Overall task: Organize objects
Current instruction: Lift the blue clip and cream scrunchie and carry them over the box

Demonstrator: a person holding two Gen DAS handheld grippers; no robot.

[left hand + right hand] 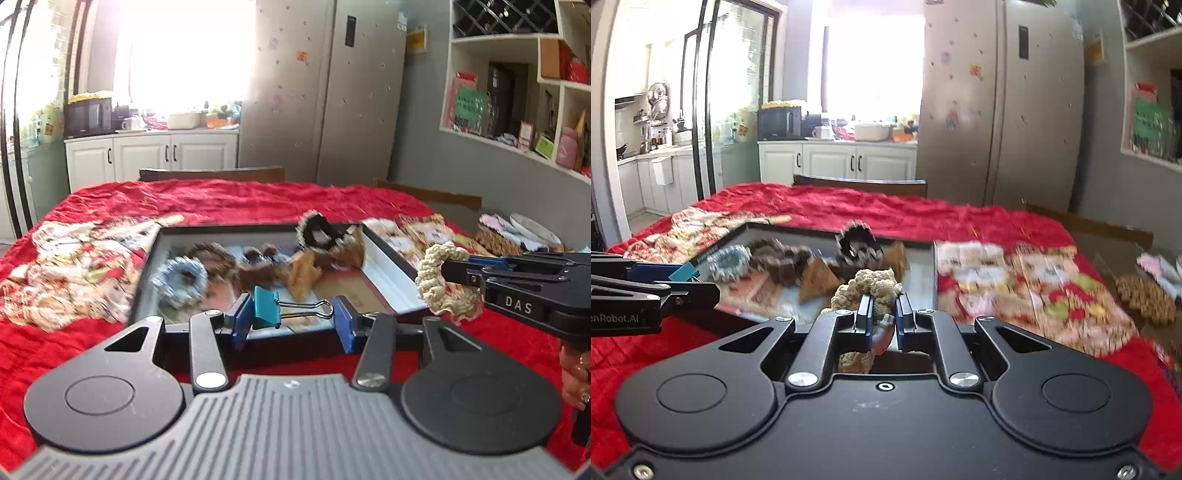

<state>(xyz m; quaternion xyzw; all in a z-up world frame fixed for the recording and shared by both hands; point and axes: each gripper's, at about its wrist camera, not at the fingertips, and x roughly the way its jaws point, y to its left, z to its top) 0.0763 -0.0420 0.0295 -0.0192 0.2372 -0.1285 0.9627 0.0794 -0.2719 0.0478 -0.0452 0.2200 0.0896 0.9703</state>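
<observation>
Two claws holding small items over an open box on a red-covered desk.

The box (388,275) is holding several scrunchies (181,280); the left claw (293,321) is gripping a binder clip (269,308), the right claw (882,321) is pinching a cream scrunchie (871,284), with a fridge (1001,110) standing behind.

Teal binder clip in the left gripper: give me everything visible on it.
The binder clip has a teal body that looks like painted metal and silver wire handles. It lies sideways, held clear of the red tablecloth in front of the open tray. The left gripper clamps it end to end: the teal body presses one blue finger, the handle loops reach the other. In the right wrist view only a teal corner shows. Nothing else touches it.
</observation>
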